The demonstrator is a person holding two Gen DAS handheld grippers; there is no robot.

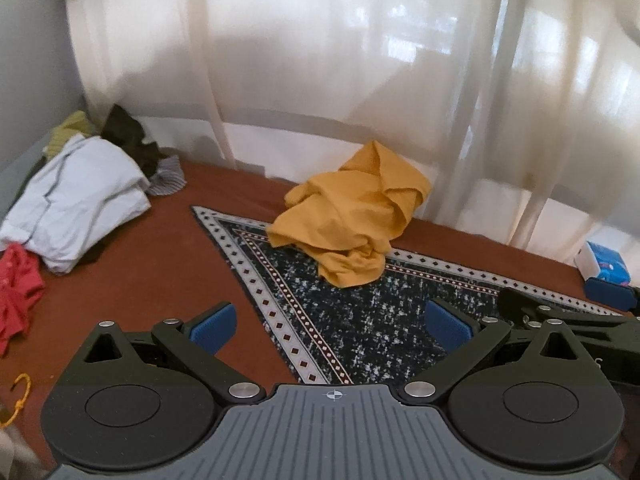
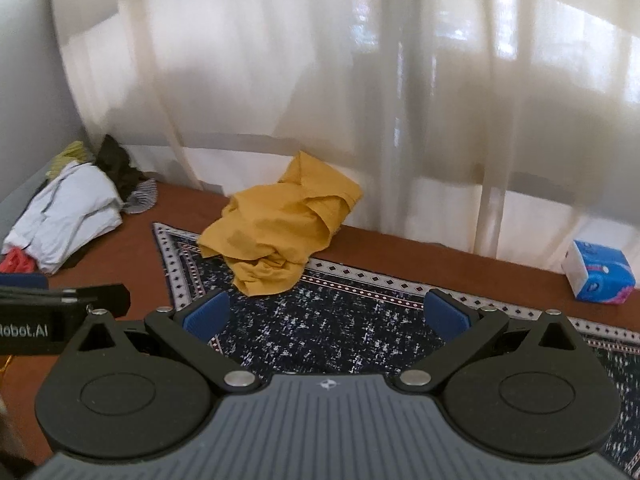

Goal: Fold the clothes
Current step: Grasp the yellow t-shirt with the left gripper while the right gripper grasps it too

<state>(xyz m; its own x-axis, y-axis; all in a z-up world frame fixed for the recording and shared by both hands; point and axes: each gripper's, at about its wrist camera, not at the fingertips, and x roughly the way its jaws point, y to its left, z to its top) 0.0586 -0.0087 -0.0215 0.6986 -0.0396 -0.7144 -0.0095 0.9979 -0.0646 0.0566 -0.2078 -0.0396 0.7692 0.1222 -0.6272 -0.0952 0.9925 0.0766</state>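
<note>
A: Where is the garment lying?

B: The yellow shirt [image 1: 348, 212] is lying crumpled in a heap on the far corner of the patterned rug [image 1: 360, 332], close to the sheer curtain [image 1: 320, 60]. Part of it is spilling past the rug's border onto the brown surface [image 1: 140, 280].

A: And the grippers?

B: The left gripper [image 1: 330, 326] is hovering over the rug with its blue fingers [image 1: 212, 326] standing wide apart and nothing between them. The right gripper [image 2: 326, 318] is doing the same, its fingers [image 2: 206, 318] spread and holding nothing. Both are sitting short of the shirt, not touching it.

A: Are they seeing each other?

B: Yes. The right one is showing at the right edge of the left wrist view, and the left one is poking in at the left edge of the right wrist view, so they are hanging side by side.

A: Anything else lying around?

B: A pile of clothes [image 1: 80, 196] is sitting off to the left near the wall: a pale garment on top, dark and olive pieces behind it, something striped beside it, and a red garment [image 1: 18, 296] nearest the camera. A blue and white tissue box [image 2: 600, 276] is standing at the right, beside the curtain, well apart from the shirt. A yellow ring [image 1: 20, 396] is showing at the lower left edge.
</note>
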